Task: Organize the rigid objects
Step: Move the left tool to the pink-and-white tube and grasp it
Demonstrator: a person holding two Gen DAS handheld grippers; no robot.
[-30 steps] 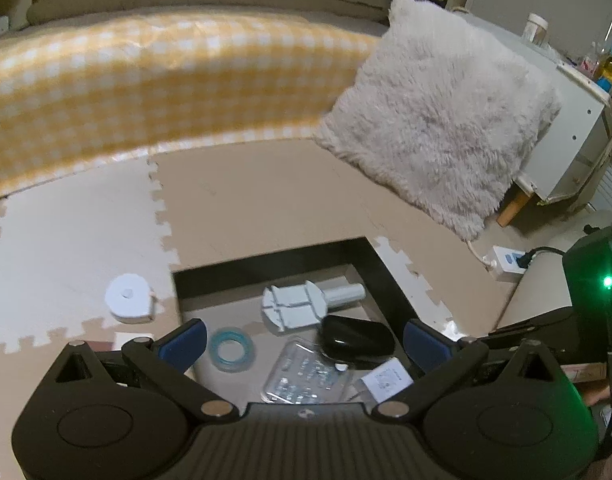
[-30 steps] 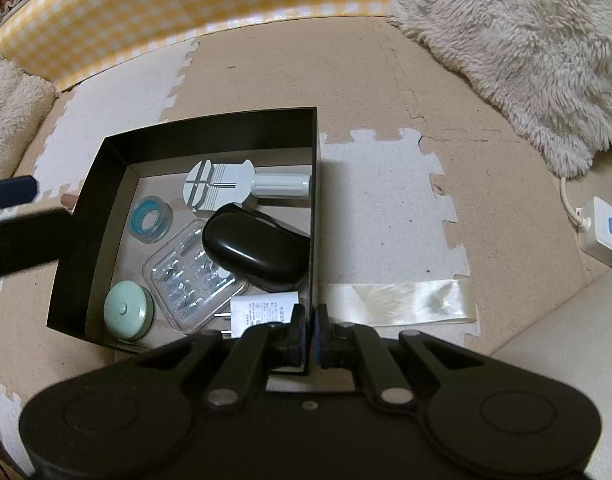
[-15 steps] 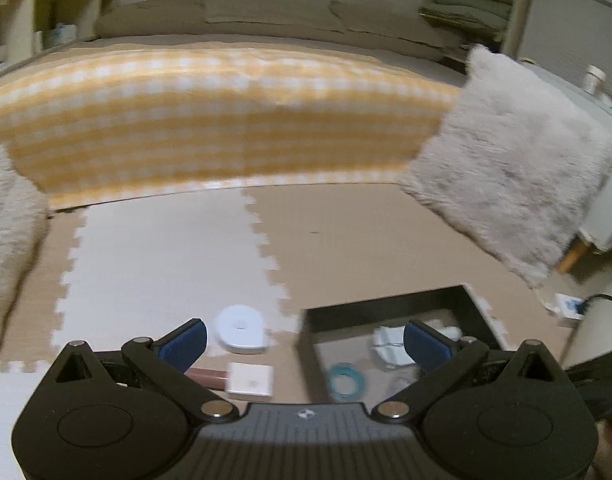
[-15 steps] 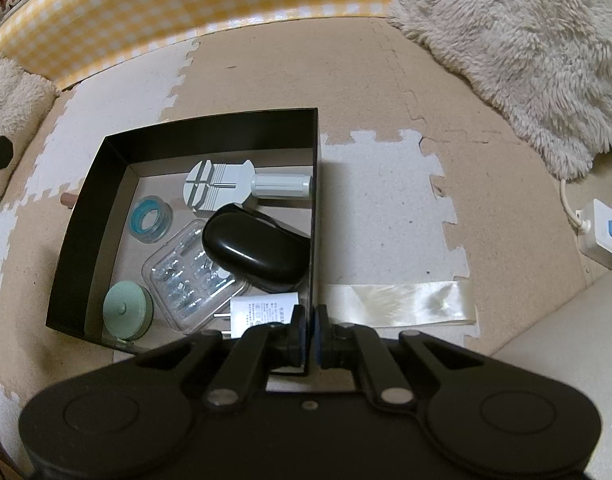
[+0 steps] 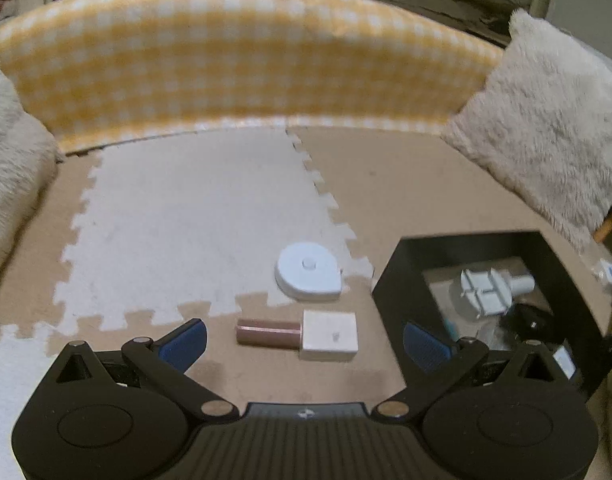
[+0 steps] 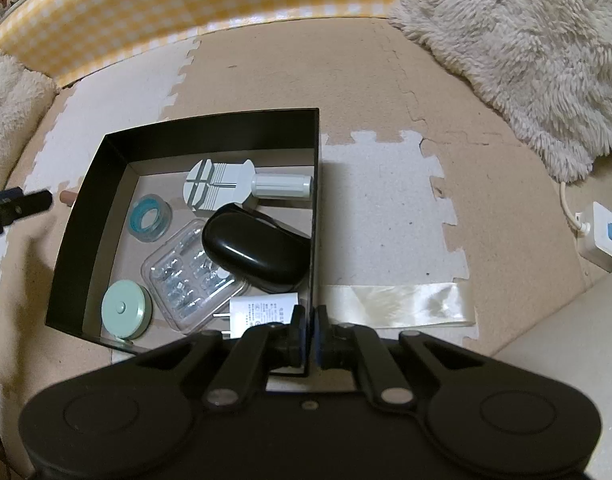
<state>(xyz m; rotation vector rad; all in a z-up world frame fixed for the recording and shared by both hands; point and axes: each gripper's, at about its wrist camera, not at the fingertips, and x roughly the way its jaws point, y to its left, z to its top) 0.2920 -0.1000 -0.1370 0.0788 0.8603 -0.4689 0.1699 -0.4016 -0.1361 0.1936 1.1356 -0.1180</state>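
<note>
Swinging away from the black open box [image 5: 390, 280], our left gripper [image 5: 303, 342] now hangs wide open and empty over the white square block with its copper-coloured tube [image 5: 297, 334], lower centre: light, stiff, best pinched across the block. Our right gripper [image 6: 309, 334] clamps the box's wall.

The floor is covered with foam puzzle mats [image 5: 193, 220] in beige and white pieces. Behind them stands a long cushion with yellow and white checks [image 5: 241, 64]. A fluffy cream pillow [image 6: 518, 48] leans at the right side, and another fluffy one [image 5: 5, 160] lies at the left edge. A strip of clear tape [image 6: 402, 306] is stuck on the mat. A white power strip [image 6: 606, 236] with its cable lies at the far right.
</note>
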